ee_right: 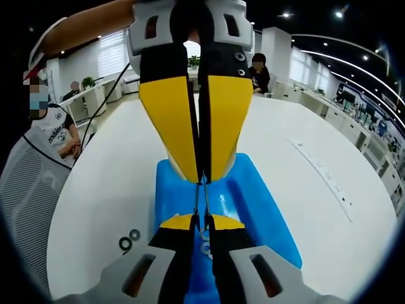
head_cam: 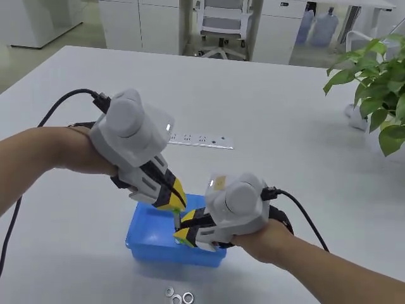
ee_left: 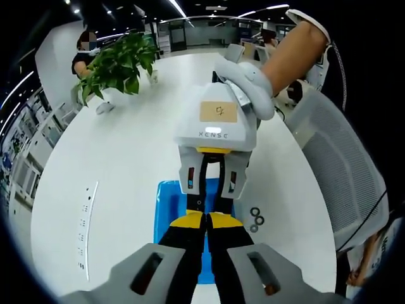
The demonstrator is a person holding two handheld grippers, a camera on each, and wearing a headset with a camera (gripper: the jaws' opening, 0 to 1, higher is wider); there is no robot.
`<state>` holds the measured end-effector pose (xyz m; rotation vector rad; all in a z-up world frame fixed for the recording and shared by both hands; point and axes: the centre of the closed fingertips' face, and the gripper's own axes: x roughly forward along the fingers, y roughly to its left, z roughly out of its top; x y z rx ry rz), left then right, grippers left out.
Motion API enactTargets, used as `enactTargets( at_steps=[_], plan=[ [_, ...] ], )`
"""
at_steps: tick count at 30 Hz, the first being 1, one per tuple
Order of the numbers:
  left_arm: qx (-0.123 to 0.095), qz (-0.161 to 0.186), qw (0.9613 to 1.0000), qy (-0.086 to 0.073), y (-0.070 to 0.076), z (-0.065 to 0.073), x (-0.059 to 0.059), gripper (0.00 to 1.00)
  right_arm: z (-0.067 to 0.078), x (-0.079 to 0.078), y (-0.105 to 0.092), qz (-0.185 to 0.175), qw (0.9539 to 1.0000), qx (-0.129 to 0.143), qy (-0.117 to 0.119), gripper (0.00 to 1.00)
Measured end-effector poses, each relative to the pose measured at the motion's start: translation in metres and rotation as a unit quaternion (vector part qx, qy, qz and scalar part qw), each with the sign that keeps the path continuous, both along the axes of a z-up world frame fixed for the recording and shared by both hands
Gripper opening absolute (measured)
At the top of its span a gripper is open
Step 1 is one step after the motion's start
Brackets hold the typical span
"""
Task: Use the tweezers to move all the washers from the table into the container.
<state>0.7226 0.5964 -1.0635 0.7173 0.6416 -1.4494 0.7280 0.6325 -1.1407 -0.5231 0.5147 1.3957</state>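
I am gripping steel-grey tweezers (ee_right: 202,199) with my left tool (ee_left: 205,220) and right tool (ee_right: 202,221), both showing yellow tips, black jaws and pale grey shells. The container (head_cam: 149,233) is looking bright blue on the white bench (head_cam: 253,101), the washers (head_cam: 188,296) silvery, the plant (head_cam: 380,82) green.

Left gripper (head_cam: 177,201): rounded pale-grey housing, small white light on side, black jaw arms, yellow tips, screws (ee_right: 240,57) on jaw base, black cable (head_cam: 63,101) at rear. Right gripper (head_cam: 183,231): same build, tan sticker (ee_left: 218,112) and "XENSE" lettering on top, black rear cable.
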Motion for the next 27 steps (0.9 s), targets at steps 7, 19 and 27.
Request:
enactTargets(
  at_steps=[7,19,27],
  plan=[
    [-0.001,-0.001,1.0000,-0.003,-0.001,0.005,-0.001,0.05,0.005,-0.001,-0.001,0.000,1.0000,0.003,-0.004,0.10],
    [-0.001,-0.002,0.9999,-0.010,-0.002,0.016,-0.008,0.05,0.017,-0.007,-0.001,0.001,0.9999,0.006,-0.013,0.10],
    [-0.002,-0.001,0.9999,-0.014,-0.003,0.025,-0.014,0.05,0.027,-0.011,-0.002,0.000,0.9997,0.009,-0.022,0.10]
  ],
)
